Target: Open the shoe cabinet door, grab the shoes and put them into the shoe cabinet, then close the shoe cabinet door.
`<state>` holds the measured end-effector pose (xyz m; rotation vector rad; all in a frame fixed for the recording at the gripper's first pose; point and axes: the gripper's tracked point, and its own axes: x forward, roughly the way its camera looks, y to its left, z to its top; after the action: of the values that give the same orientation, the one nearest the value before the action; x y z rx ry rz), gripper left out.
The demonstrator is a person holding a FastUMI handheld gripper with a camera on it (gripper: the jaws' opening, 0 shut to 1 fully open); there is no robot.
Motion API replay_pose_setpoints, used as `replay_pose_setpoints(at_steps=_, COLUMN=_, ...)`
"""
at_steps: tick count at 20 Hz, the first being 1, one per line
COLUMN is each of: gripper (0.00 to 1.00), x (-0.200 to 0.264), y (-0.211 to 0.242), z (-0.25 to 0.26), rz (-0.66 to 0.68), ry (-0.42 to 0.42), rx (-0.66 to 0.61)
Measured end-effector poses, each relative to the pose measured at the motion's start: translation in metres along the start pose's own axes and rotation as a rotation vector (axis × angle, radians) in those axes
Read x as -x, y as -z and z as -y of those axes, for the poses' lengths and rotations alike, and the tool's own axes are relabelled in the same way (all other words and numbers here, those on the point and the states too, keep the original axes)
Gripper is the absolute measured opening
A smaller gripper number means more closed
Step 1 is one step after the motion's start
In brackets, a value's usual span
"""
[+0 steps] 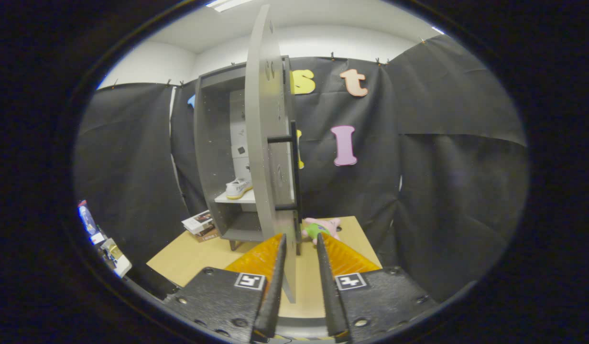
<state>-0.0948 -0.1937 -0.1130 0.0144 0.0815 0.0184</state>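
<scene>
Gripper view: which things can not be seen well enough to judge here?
- Cabinet interior: the open door, seen edge-on, hides its right part.
- Second shoe: beside the shoe on the shelf, behind the door.
- Gripper contact: fingers flank the door's lower edge; touching is unclear.
- Books: too small.

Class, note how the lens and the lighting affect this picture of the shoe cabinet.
Gripper view: fisheye bows the open cabinet door into a curve; ceiling light overexposed; shoe on the shelf sharp; gripper fingers close, large, parted around the door's lower edge.
</scene>
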Motion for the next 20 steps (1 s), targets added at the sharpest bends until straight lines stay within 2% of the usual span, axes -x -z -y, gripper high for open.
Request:
replay_pose_setpoints(at_steps=4, gripper=0.87, x=0.007, y=0.024, z=0.005, rz=-0.003, ry=0.12, rx=0.046)
replay_pose_setpoints(at_steps=5, gripper=0.91, x=0.01, y=0.032, z=0.001, rz=-0.021, ry=0.122, rx=0.051)
replay_pose_setpoints(at_steps=9, gripper=0.97, x=0.012, y=0.064, z=-0.036, rz=-0.09, ry=0.044, rx=0.026)
replay_pose_setpoints(at_steps=12, gripper=0.99, x=0.005, y=0.09, z=-0.062, rz=-0.144, ry=-0.017, rx=0.055)
replay_pose_setpoints(at_steps=15, gripper=0.99, x=-0.002, y=0.107, z=-0.072, rz=-0.182, ry=-0.06, rx=0.084)
replay_pose_setpoints(at_steps=20, gripper=0.99, x=-0.025, y=0.148, z=-0.103, rz=-0.257, ry=-0.124, rx=0.041)
